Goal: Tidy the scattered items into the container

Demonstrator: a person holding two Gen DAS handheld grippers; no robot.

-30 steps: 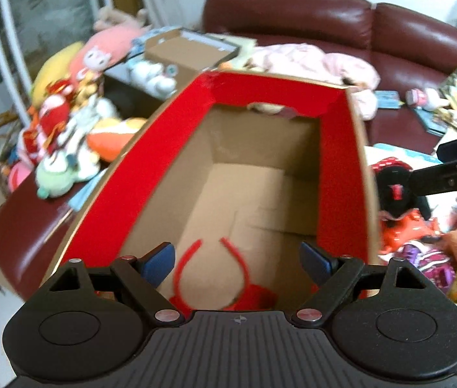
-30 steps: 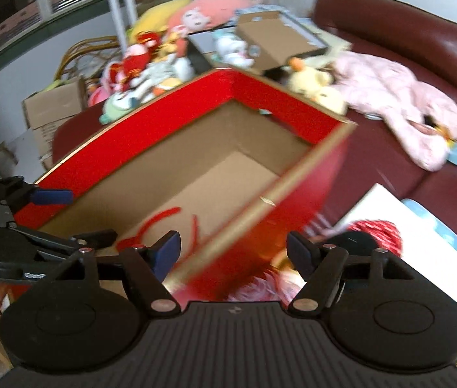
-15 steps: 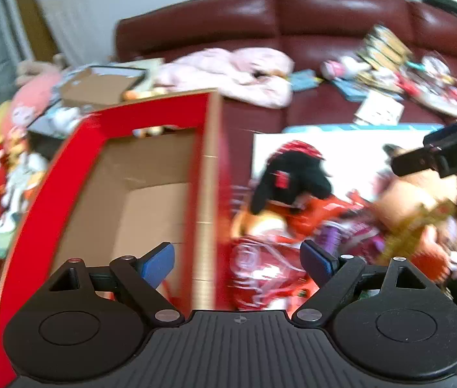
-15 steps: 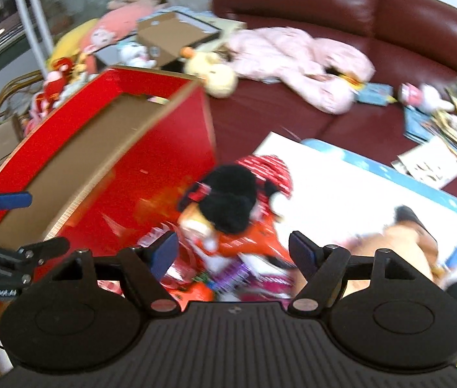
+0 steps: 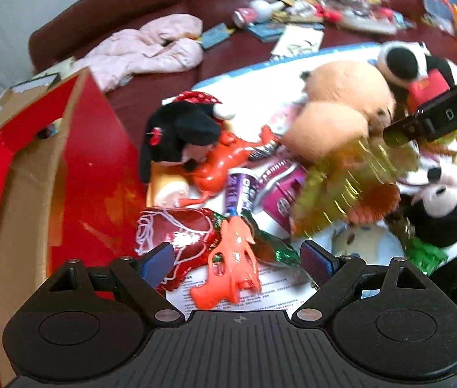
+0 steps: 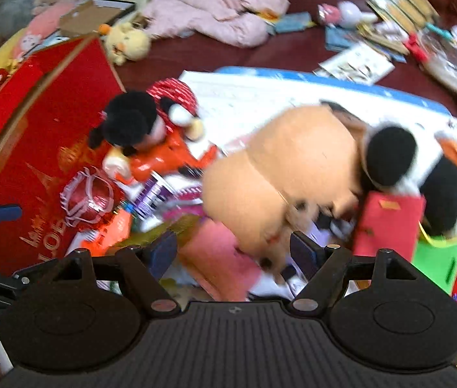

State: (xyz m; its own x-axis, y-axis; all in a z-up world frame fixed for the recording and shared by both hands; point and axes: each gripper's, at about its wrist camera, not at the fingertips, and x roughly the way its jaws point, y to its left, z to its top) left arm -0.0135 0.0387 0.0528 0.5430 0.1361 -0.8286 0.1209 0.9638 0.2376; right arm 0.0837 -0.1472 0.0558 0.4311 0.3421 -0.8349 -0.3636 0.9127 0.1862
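The red cardboard box [image 5: 96, 148] stands at the left, also in the right wrist view [image 6: 44, 148]. Beside it lies a pile of toys: a black mouse plush [image 5: 180, 132], an orange plastic toy [image 5: 231, 258], a red foil balloon [image 5: 176, 229] and a tan plush [image 5: 341, 110]. My left gripper [image 5: 238, 260] is open and empty, just above the orange plastic toy. My right gripper [image 6: 231, 252] is open and empty above the tan plush [image 6: 286, 168] and a pink sheet [image 6: 222, 258]. Part of the right gripper shows in the left wrist view [image 5: 438, 113].
A pink garment [image 6: 215, 13] and a yellow duck plush [image 6: 128, 45] lie on the dark red sofa [image 6: 209, 55] behind. Books and small items [image 6: 399, 9] are scattered at the back right. A white poster [image 6: 260, 97] lies under the toys. More plush toys [image 6: 44, 26] are piled far left.
Both grippers swung right, away from above the box interior and the red headband inside it, and now hover over the toy pile. Both stayed open.
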